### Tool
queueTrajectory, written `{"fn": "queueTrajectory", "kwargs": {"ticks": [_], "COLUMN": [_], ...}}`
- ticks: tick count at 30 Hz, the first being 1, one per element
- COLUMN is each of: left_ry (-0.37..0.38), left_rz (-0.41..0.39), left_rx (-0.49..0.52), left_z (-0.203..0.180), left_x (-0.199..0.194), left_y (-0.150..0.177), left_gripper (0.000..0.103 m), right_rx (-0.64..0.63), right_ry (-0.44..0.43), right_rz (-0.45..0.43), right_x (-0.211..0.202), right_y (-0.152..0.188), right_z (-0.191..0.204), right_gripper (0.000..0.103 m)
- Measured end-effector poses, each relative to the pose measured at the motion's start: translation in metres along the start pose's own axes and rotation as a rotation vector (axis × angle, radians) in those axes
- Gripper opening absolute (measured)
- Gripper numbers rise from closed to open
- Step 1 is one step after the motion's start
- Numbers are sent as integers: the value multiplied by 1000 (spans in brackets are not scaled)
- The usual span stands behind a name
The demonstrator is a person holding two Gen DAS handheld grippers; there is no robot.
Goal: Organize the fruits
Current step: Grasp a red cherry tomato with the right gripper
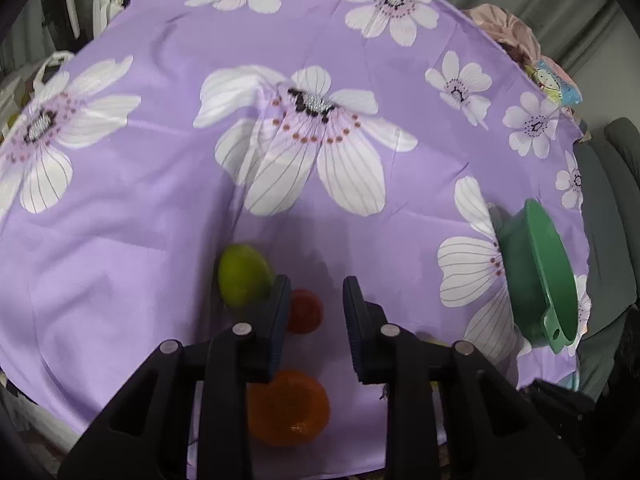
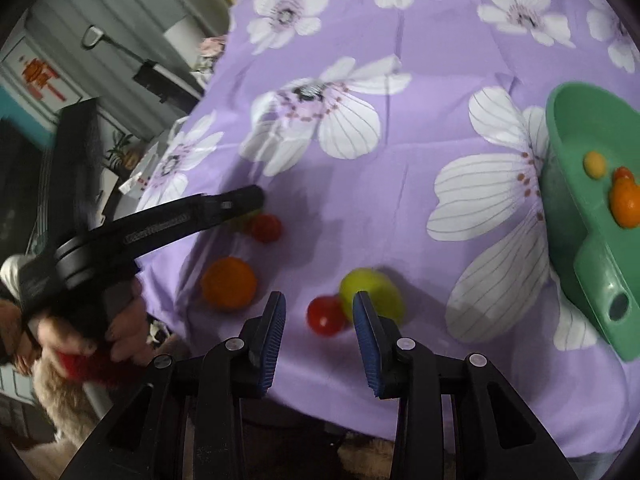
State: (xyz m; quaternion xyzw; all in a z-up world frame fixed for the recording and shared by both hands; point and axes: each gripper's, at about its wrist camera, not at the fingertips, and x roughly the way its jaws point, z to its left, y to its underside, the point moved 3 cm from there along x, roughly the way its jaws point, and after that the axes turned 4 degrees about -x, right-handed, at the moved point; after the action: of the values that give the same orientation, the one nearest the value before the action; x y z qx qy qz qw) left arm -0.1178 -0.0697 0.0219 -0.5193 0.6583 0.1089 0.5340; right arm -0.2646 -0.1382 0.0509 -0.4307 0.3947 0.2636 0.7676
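On the purple floral cloth (image 1: 160,208) lie a lime-green fruit (image 1: 243,275), a small red fruit (image 1: 306,311) and an orange (image 1: 288,407). My left gripper (image 1: 317,304) is open and empty, its fingers just above the red fruit. In the right wrist view my right gripper (image 2: 319,314) is open and empty, close over a red fruit (image 2: 325,315) and a green fruit (image 2: 374,292). An orange (image 2: 229,283) and another red fruit (image 2: 267,228) lie further left, by the left gripper's arm (image 2: 160,226). A green bowl (image 2: 576,208) holds an orange (image 2: 626,202) and small fruits.
The green bowl (image 1: 538,272) with its handle stands near the table's right edge. The cloth's front edge runs just under both grippers. A grey chair (image 1: 612,216) stands to the right. Shelves and boxes (image 2: 80,80) lie beyond the table's left side.
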Motion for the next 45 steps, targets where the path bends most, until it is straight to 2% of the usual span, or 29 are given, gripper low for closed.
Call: {"fn": "queueTrajectory", "kwargs": {"ticks": [4, 7, 14, 20, 25, 28, 32, 39, 45], "left_ry": [-11, -37, -26, -24, -31, -38, -49, -35, -37], "left_rz": [29, 30, 41, 66, 58, 53, 40, -48, -171], "left_rx": [-11, 7, -5, -16, -12, -2, 23, 50, 60], "left_z": [2, -1, 2, 3, 2, 2, -3, -13, -27], "left_x": [7, 9, 17, 24, 24, 24, 24, 8, -20], "left_y": [2, 4, 3, 4, 5, 5, 6, 3, -1], "left_gripper": [25, 25, 26, 29, 29, 28, 28, 28, 28], "right_rx": [-7, -8, -1, -3, -12, -10, 0, 29, 66], "right_ry": [-8, 78, 144, 147, 165, 158, 141, 104, 99], "right_rz": [21, 29, 41, 53, 26, 21, 8, -29, -93], "right_x": [7, 17, 33, 44, 47, 47, 46, 32, 6], "right_y": [7, 6, 6, 7, 6, 7, 5, 4, -11], "right_z": [3, 2, -4, -7, -8, -9, -11, -14, -20], "right_gripper": [38, 38, 38, 38, 37, 30, 29, 29, 29]}}
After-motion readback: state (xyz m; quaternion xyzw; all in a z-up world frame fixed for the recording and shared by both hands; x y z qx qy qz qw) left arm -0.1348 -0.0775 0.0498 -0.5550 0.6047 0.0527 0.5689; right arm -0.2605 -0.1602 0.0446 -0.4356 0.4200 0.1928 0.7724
